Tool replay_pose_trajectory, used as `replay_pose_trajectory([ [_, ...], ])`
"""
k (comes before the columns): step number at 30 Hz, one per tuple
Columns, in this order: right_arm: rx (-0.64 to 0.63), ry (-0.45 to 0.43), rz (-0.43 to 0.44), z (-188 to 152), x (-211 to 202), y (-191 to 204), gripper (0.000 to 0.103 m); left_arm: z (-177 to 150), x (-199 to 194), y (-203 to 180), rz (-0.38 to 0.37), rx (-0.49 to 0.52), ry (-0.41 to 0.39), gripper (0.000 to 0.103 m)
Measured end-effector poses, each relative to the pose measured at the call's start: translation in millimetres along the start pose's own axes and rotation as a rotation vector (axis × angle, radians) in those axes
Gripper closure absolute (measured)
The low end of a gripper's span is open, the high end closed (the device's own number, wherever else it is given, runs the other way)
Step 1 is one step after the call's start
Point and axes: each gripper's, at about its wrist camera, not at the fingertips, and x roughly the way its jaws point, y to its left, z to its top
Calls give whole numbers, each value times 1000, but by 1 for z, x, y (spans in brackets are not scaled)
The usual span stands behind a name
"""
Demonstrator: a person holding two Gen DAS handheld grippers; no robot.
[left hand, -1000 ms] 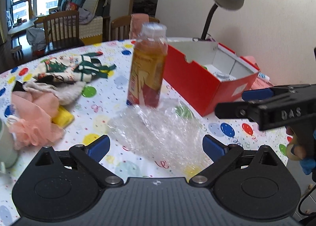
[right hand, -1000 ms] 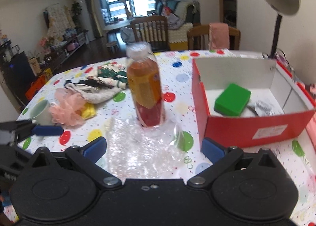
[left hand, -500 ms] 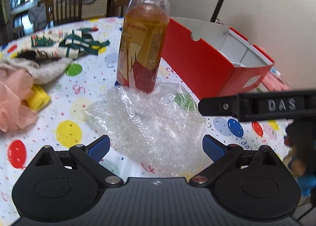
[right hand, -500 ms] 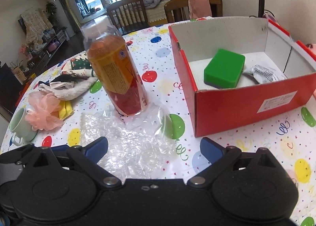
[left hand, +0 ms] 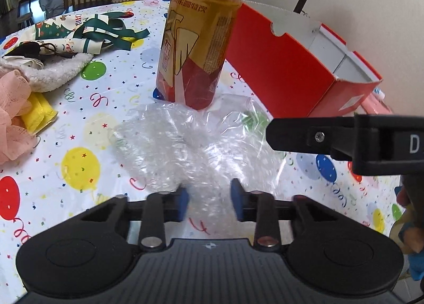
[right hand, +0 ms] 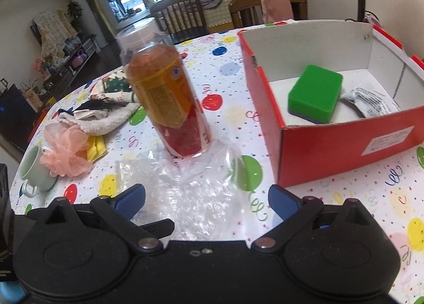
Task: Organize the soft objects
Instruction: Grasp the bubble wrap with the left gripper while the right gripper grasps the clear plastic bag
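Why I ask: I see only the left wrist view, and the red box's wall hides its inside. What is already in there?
Observer: A green sponge lies on the floor of the red box, with a crumpled silvery wrapper beside it.
Operator: Is the right hand-held gripper holding anything?
Observer: No; its jaws stand open over the bubble wrap, gripping nothing.
Operator: Anything left of the pink bath pouf?
Observer: A pale green mug stands there, near the edge of the table.
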Motion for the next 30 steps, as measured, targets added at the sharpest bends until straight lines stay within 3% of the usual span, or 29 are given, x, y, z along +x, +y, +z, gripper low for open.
replay_pose_trajectory([
  [4, -54, 6, 33, 0, 3, 11, 7, -3, -2, 5, 13, 12, 9, 85],
  [13, -252, -10, 61, 13, 22, 44, 13, -11, -25, 31, 36, -34, -12, 87],
  [19, -326, 43, 57, 21, 56, 52, 32, -22, -40, 51, 74, -86, -22, 88],
  [24, -405, 79, 29, 18, 78, 61, 35, -33, -46, 65, 92, -124, -8, 88],
  [30, -489, 116, -32, 11, 96, 69, 54, -39, -50, 72, 108, -151, -7, 87],
])
